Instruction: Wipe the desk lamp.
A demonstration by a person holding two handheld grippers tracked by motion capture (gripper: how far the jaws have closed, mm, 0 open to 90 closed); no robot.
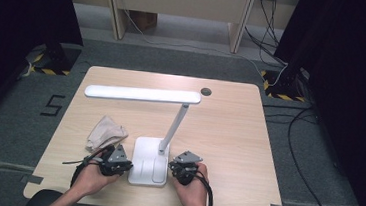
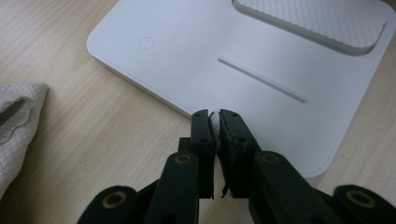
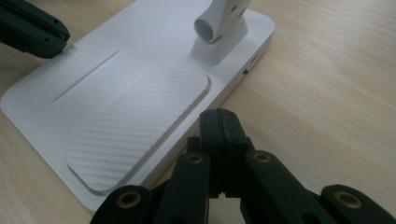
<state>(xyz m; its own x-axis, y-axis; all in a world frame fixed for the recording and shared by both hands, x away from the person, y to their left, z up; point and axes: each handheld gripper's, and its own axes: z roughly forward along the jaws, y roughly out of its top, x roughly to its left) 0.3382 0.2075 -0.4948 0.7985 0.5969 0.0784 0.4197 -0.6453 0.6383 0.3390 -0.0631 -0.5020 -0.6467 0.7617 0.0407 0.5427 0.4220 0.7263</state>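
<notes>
Both tools are closed and empty: our left tool (image 2: pixel 215 116) rests at the lamp base (image 1: pixel 150 161) edge on the worktop (image 1: pixel 228 137), our right tool (image 3: pixel 219 116) beside it. Next we probably press the power button (image 2: pixel 146 43).

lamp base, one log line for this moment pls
left gripper: shut, tips over lamp base edge | right gripper: shut, beside base | cloth: left of base

High view looks down from above; both close tool views (flanking) share the lamp base (image 2: pixel 243 70).
</notes>
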